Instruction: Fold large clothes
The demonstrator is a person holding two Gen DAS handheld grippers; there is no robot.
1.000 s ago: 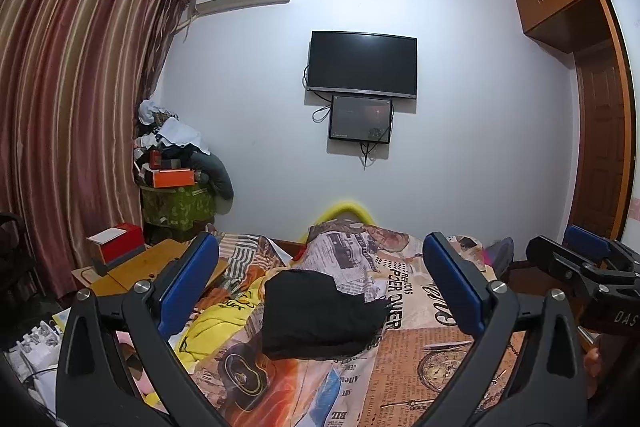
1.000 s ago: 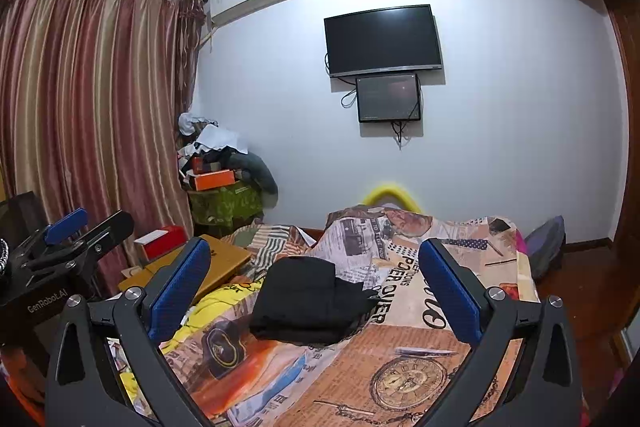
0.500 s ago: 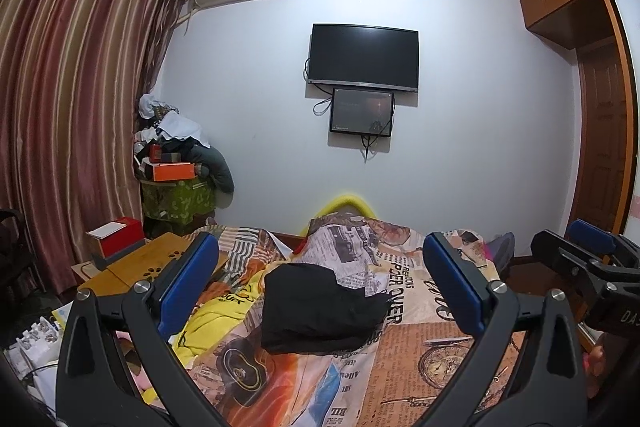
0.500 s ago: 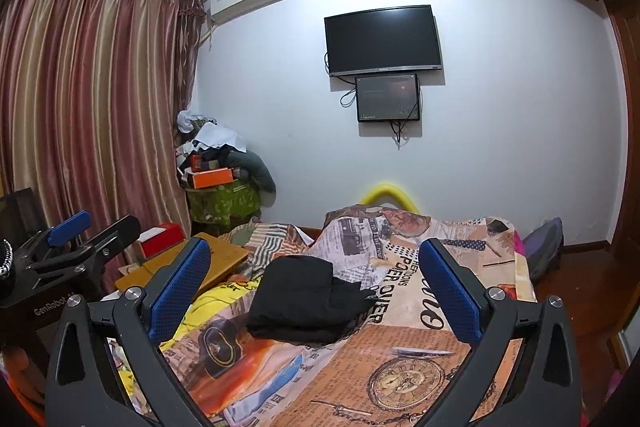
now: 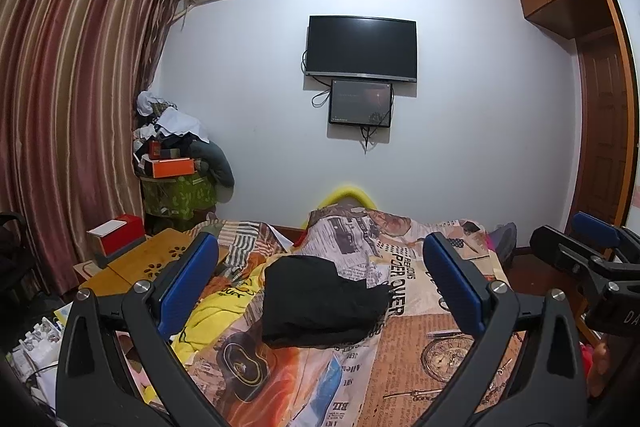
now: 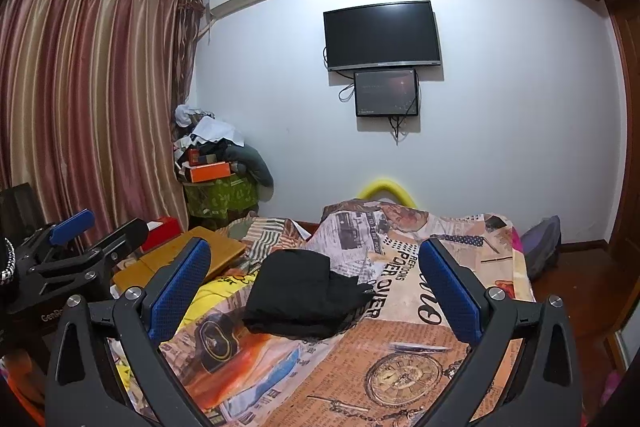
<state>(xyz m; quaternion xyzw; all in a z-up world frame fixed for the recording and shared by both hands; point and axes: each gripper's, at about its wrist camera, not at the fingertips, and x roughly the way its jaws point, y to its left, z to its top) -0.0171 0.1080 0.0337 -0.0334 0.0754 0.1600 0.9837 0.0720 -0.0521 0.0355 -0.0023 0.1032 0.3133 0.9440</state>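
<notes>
A black garment [image 5: 320, 301] lies folded in a compact pile on the bed's newspaper-print cover [image 5: 424, 347]; it also shows in the right wrist view [image 6: 304, 297]. My left gripper [image 5: 320, 279] is open and empty, held above and short of the pile. My right gripper [image 6: 314, 277] is open and empty too, likewise held back from the pile. The right gripper shows at the right edge of the left wrist view [image 5: 592, 251]; the left gripper shows at the left of the right wrist view [image 6: 76, 247].
A yellow garment [image 5: 212, 315] lies left of the black pile. A wooden lap table [image 5: 148, 261] with a red box [image 5: 118, 233] stands at the left. Curtains [image 5: 72, 107], a cluttered green stand [image 5: 178, 193] and a wall TV [image 5: 361, 49] lie beyond.
Both grippers have lifted and tilted up slightly, so the bed sits lower in view. The black pile has not moved.
</notes>
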